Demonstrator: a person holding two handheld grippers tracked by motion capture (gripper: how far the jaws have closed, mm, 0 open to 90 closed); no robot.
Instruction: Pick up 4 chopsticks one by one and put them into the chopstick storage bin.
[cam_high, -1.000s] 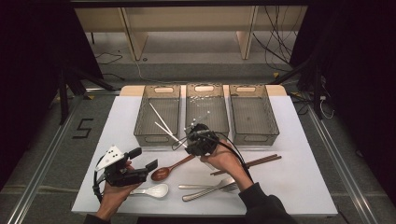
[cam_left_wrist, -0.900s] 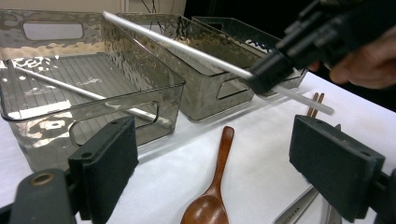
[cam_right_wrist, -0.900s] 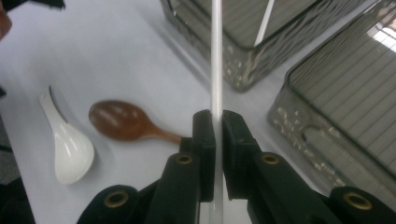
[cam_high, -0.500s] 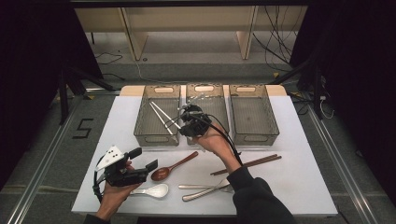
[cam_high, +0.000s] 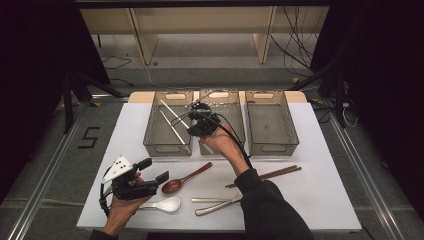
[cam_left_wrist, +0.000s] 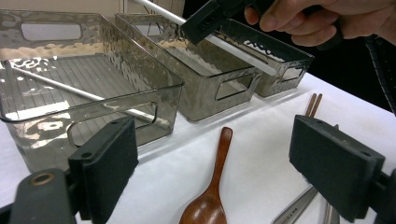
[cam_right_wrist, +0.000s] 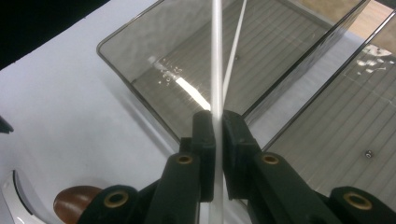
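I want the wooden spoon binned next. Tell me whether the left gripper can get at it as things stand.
Probably yes. The left gripper has its jaws open and holds nothing, and the wooden spoon lies on bare table just ahead between them, with nothing over it.

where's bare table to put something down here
Free: the white table right of the brown chopsticks, and the strip left of the left bin. Crowded: the front middle, with wooden spoon, white spoon and metal cutlery.
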